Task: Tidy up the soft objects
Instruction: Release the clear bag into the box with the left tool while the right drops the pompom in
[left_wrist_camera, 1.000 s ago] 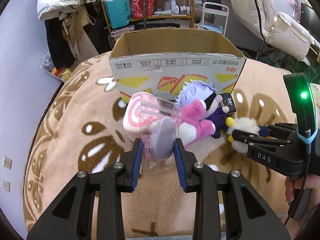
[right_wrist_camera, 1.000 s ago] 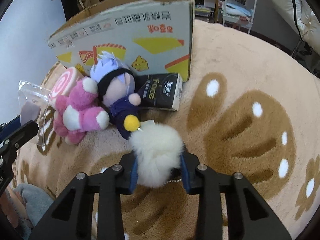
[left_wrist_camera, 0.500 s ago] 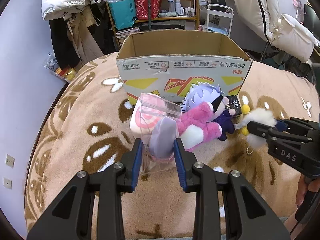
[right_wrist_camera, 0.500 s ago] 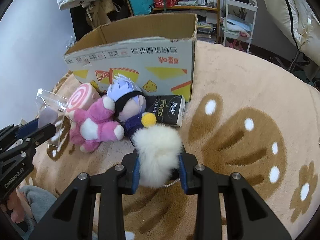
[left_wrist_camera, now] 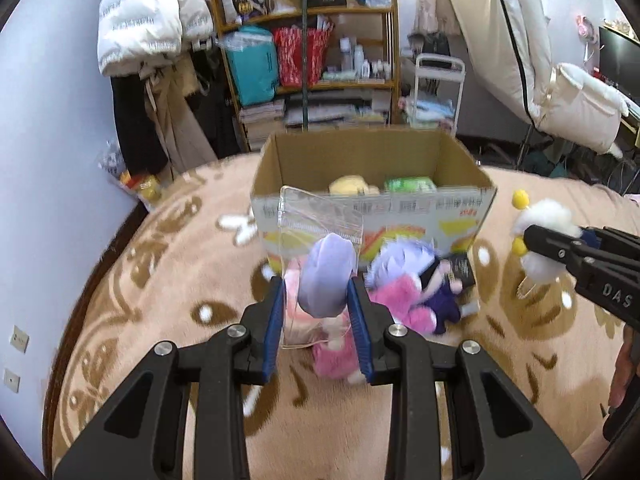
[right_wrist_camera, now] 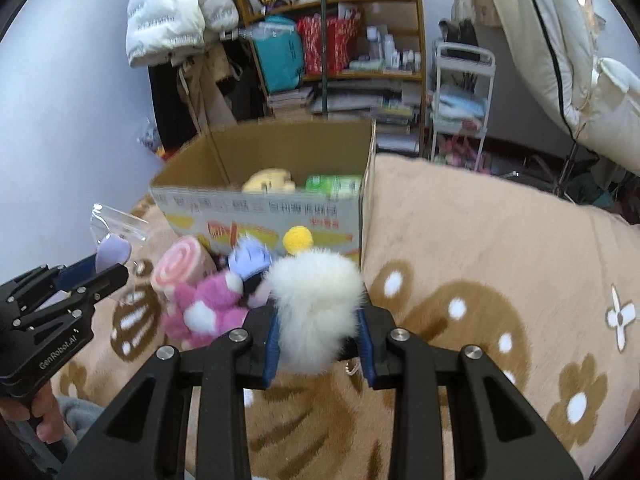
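Left gripper [left_wrist_camera: 316, 312] clamps a clear bag [left_wrist_camera: 320, 236] with a lilac plush inside. Right gripper [right_wrist_camera: 318, 338] squeezes a white pompom [right_wrist_camera: 316, 308]; its yellow ball shows at 12 o'clock. Only the right view shows the pink roll [right_wrist_camera: 180, 266]. Cardboard box [left_wrist_camera: 372, 208] at 12 o'clock contains a yellow toy [left_wrist_camera: 352, 186] and green pack [left_wrist_camera: 408, 185].

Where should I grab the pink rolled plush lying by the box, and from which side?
Probably across the middle of the pink rolled plush, coming from above. It lies on its side on the blanket, spiral end facing out, the pink bear against it, so its rounded top is freest.
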`<state>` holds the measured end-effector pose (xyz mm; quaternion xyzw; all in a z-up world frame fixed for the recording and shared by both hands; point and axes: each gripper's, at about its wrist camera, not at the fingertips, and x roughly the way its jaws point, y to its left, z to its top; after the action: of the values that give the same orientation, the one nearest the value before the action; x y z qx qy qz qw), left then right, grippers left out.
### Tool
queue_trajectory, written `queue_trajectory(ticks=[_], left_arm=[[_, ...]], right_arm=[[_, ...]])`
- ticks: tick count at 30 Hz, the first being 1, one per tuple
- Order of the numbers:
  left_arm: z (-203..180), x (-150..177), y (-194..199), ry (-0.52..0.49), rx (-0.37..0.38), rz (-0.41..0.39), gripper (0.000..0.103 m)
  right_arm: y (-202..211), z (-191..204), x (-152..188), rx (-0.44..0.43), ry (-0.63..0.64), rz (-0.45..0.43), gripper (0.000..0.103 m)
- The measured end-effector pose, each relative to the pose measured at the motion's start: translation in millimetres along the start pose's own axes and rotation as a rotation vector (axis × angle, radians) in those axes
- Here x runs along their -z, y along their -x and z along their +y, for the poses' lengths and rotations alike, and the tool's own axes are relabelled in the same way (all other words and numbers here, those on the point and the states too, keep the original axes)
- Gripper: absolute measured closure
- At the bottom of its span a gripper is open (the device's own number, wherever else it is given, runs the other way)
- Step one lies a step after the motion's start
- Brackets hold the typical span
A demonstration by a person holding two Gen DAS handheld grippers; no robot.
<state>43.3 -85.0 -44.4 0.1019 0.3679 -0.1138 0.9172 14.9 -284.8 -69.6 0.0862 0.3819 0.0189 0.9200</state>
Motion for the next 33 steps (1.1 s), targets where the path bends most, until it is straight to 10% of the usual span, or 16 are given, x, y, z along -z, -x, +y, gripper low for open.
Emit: queue_trajectory(ticks=[19, 33], left_arm=[[10, -102, -35, -0.027, 0.027, -0.182, 0.072], [10, -97, -97, 0.013, 0.062, -0.032, 0.07]], right_arm=[[8, 8, -100, -0.111, 0.002, -0.254, 0.069], [-62, 7, -91, -0.084, -0.032, -0.098, 0.067]])
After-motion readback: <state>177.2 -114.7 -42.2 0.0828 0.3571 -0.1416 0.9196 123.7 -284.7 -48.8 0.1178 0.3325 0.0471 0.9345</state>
